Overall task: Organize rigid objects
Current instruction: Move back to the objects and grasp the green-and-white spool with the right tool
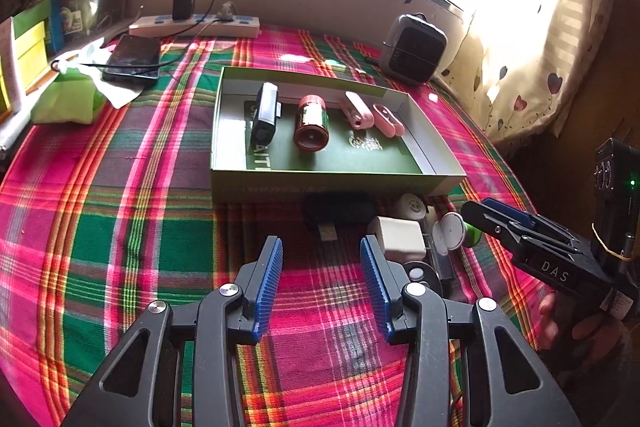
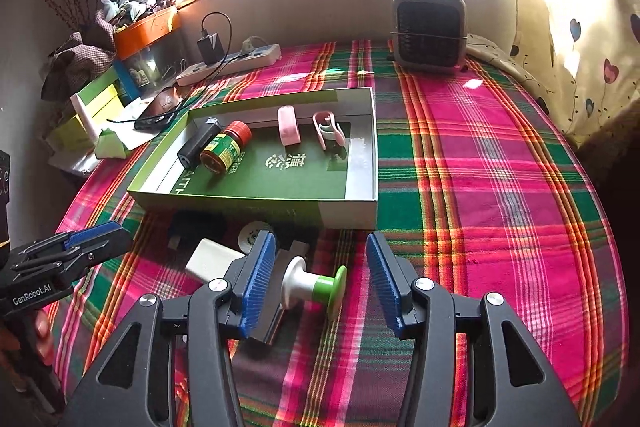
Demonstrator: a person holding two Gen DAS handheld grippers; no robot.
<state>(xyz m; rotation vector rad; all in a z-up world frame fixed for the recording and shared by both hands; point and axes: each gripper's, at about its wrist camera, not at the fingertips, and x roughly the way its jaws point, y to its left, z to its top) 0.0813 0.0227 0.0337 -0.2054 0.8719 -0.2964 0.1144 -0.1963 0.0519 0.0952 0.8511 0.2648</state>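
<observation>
A shallow green box [image 1: 336, 179] [image 2: 348, 215] lies on the plaid cloth. It holds a black device [image 1: 266, 119], a red-capped bottle [image 2: 226, 149] and two pink pieces [image 2: 288, 127]. In front of the box lie a black plug [image 1: 340, 211], a white adapter [image 2: 212, 259], a round white disc [image 2: 254, 233] and a white-and-green spool [image 2: 312, 287] [image 1: 456, 231]. My right gripper [image 2: 320, 243] [image 1: 492, 215] is open, with the spool lying between its fingers; the pads do not press it. My left gripper [image 1: 320, 247] [image 2: 100, 235] stands open over bare cloth, left of the adapter.
A power strip [image 1: 196, 23] with a charger runs along the back wall, and a phone [image 1: 134, 57] lies at the back left. A small grey fan [image 2: 430, 27] stands at the back right. Boxes and clutter [image 2: 100, 99] crowd the left edge, and a curtain [image 1: 552, 47] hangs on the right.
</observation>
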